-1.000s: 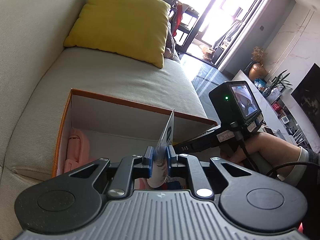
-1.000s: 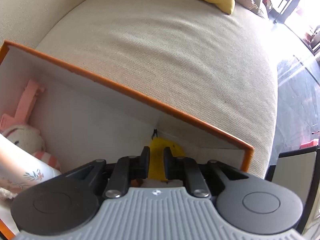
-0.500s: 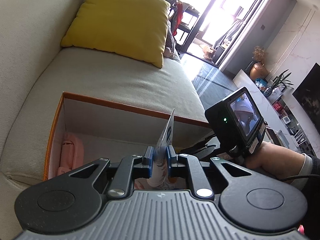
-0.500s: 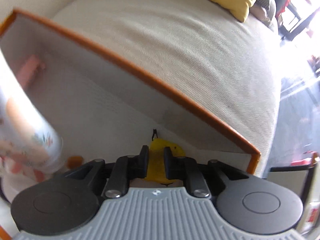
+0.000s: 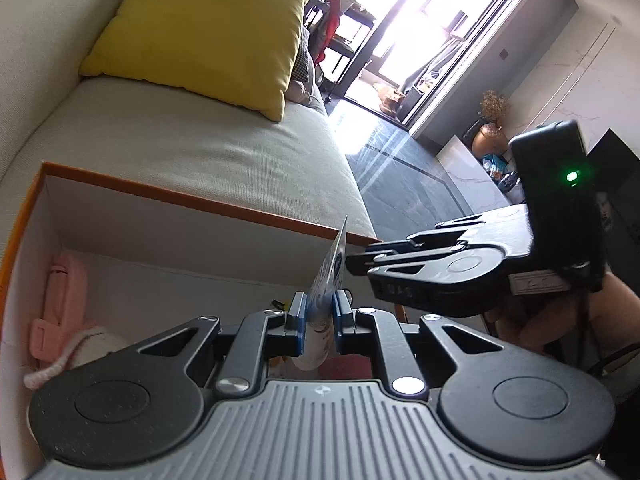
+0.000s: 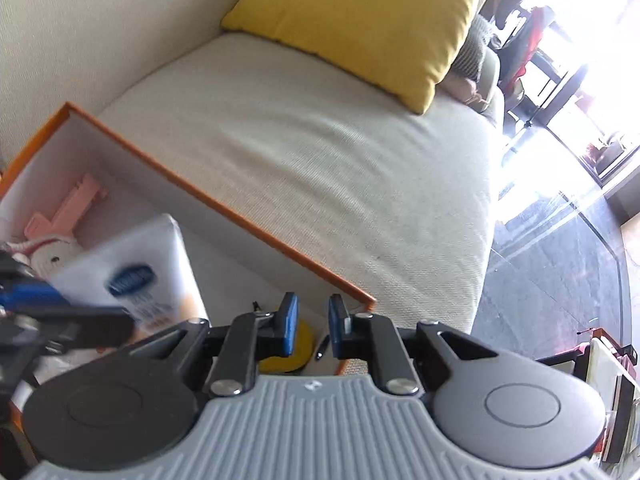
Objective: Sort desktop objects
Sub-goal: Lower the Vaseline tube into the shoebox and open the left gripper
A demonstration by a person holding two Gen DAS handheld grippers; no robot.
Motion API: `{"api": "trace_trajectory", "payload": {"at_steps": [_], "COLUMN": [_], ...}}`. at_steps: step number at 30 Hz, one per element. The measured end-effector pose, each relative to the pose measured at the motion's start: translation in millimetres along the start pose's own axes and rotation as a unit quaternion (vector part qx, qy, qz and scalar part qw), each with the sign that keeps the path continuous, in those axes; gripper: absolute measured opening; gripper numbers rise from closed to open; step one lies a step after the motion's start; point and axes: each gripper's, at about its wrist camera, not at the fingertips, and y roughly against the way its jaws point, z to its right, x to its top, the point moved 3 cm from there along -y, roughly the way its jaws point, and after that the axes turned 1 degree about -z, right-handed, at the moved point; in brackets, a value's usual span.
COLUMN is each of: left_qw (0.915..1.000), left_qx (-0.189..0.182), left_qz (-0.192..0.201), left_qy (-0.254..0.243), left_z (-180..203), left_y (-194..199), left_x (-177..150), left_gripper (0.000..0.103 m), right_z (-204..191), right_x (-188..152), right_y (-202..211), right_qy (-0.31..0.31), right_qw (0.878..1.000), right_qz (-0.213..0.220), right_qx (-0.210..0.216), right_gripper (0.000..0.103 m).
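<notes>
the white tube (image 5: 326,280) is pinched flat between the left gripper (image 5: 318,316) pads, its long axis pointing forward and up, right above the open orange-rimmed box (image 5: 192,196). the right gripper (image 6: 312,330) is held over the box's near corner, jaws slightly parted and empty, a yellow object (image 6: 290,354) lying in the box beneath. the left is judged nearer the drop.

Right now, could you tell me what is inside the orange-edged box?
Inside the box: a pink holder, a plush toy and a yellow disc. The held tube and tongs cover the rest.
</notes>
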Motion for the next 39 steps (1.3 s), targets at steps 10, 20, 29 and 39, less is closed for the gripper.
{"api": "trace_trajectory", "payload": {"at_steps": [10,20,29,39], "left_qw": [0.9975,0.9942,0.9919,0.9929], "left_qx": [0.058,0.07,0.071,0.046], "left_qz": [-0.037,-0.08,-0.105,-0.109], "left_qy": [-0.014,-0.014,-0.013,-0.011], "left_z": [20,37,38,43], "left_y": [-46,-45,-52,-52], "left_x": [-22,-30,-27,-29], "left_gripper": [0.015,0.015,0.015,0.022], "right_z": [11,19,20,20], "right_x": [-22,-43,-52,-62], "right_y": [3,44,45,46], "right_qy": [-0.028,-0.05,-0.064,-0.075], "right_qw": [0.999,0.997,0.997,0.996], "right_qz": [0.044,0.055,0.053,0.04], "right_qx": [0.006,0.003,0.008,0.01], "right_gripper": [0.015,0.015,0.015,0.017]}}
